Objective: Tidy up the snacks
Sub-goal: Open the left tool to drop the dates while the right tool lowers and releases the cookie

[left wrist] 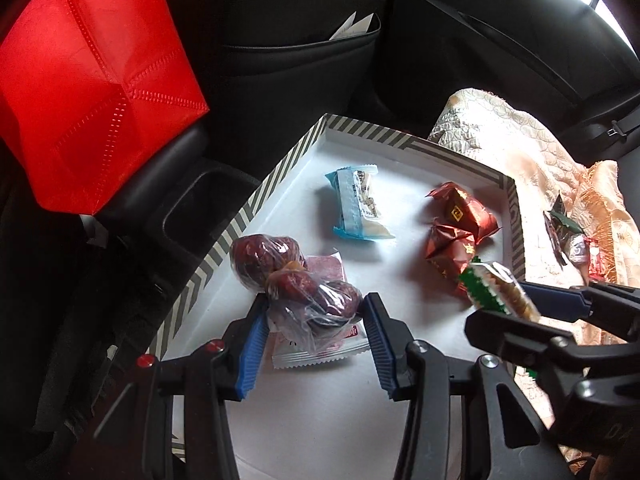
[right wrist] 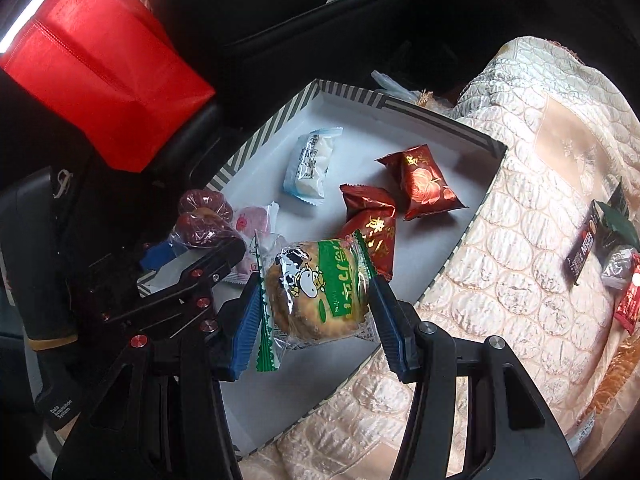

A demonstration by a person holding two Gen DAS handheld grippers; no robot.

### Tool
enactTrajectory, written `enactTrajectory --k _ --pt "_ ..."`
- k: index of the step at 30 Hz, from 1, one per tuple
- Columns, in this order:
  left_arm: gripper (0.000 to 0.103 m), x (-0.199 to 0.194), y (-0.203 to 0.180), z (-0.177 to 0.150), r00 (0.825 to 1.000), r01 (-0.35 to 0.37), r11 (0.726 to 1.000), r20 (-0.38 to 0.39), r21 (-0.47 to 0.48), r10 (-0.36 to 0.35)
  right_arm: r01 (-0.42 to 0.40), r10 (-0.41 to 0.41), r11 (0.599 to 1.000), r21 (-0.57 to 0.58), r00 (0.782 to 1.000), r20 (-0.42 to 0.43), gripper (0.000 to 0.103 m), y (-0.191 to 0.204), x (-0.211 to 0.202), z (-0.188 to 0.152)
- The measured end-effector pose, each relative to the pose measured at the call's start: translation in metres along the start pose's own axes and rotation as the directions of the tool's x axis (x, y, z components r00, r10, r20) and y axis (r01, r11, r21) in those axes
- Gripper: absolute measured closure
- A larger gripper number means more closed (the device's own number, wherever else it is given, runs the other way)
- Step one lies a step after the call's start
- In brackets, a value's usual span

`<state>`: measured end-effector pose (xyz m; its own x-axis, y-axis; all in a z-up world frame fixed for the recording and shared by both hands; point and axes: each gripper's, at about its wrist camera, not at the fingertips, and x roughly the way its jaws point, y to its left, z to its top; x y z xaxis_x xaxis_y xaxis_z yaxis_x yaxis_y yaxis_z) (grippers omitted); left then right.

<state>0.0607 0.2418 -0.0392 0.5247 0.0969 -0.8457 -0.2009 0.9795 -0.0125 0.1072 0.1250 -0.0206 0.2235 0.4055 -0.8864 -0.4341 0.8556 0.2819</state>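
A white box [left wrist: 312, 408] with a striped rim [right wrist: 452, 262] lies on a car seat. In it lie a blue-white packet [left wrist: 358, 204] [right wrist: 310, 164], two red packets [left wrist: 460, 226] [right wrist: 416, 182], and a pink packet [left wrist: 316, 344]. My left gripper [left wrist: 316, 330] is shut on a clear bag of red dates [left wrist: 288, 272], low over the box's left side. My right gripper [right wrist: 316, 308] is shut on a green cow-print biscuit packet [right wrist: 316, 288] above the box; it also shows in the left wrist view [left wrist: 496, 288].
A red fabric bag [left wrist: 84, 92] [right wrist: 100, 68] stands on the console to the left. A cream quilted cover [right wrist: 520, 220] lies right of the box, with several loose snacks [right wrist: 604, 260] [left wrist: 568, 236] on it. Black seat backs [left wrist: 300, 40] rise behind.
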Motion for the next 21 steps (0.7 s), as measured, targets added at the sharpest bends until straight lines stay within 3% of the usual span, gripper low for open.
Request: enactTrajectory --k 15,21 --pt "0.053 0.013 0.009 -0.002 0.998 -0.052 0.998 -0.023 -0.018 0.052 0.149 -0.158 0.981 -0.121 0.985 -0.066 0.051 0.011 0.045 0.003" --pt "0.049 0.015 0.013 -0.003 0.999 -0.045 0.998 -0.031 -0.041 0.043 0.142 -0.153 0.98 -0.139 0.985 -0.073 0.05 0.012 0.045 0.001"
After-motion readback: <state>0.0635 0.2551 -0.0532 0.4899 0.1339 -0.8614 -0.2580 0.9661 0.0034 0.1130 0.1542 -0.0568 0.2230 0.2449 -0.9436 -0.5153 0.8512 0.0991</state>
